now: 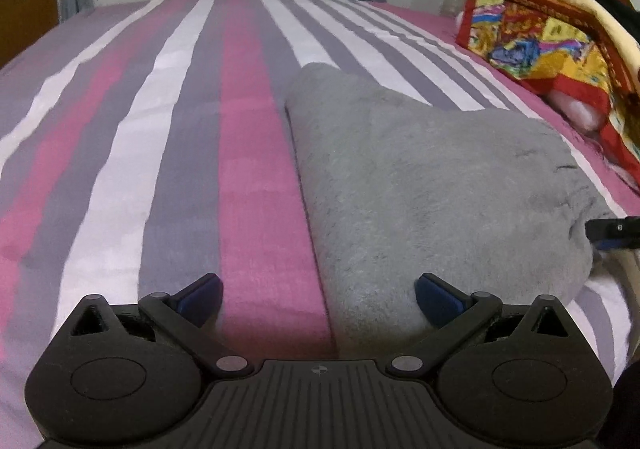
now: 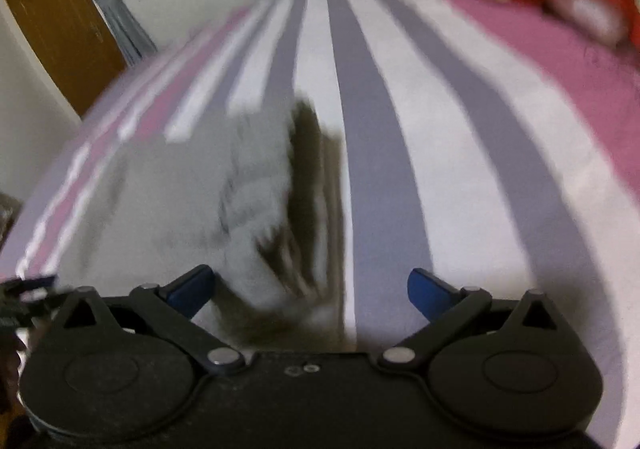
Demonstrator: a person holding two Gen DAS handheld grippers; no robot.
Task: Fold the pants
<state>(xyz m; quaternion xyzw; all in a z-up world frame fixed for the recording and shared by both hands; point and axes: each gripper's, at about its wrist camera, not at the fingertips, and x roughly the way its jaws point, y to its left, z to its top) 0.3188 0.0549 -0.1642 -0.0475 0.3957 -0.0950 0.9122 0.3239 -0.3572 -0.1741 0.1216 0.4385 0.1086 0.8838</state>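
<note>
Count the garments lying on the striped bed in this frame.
1: the grey pants, folded into a long bundle, lie on the striped bed sheet ahead of both open grippers. The colourful blanket sits at the far right; anything beneath it is hidden.

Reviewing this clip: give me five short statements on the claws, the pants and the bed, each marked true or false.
1. The left claw is open. True.
2. The grey pants hang in the air. False: they lie on the striped bedsheet.
3. The right claw is clamped on the pants. False: it is open, gripping nothing.
4. A colourful blanket lies at the bed's far right. True.
5. The bedsheet is plain white. False: it has pink, grey and white stripes.
</note>
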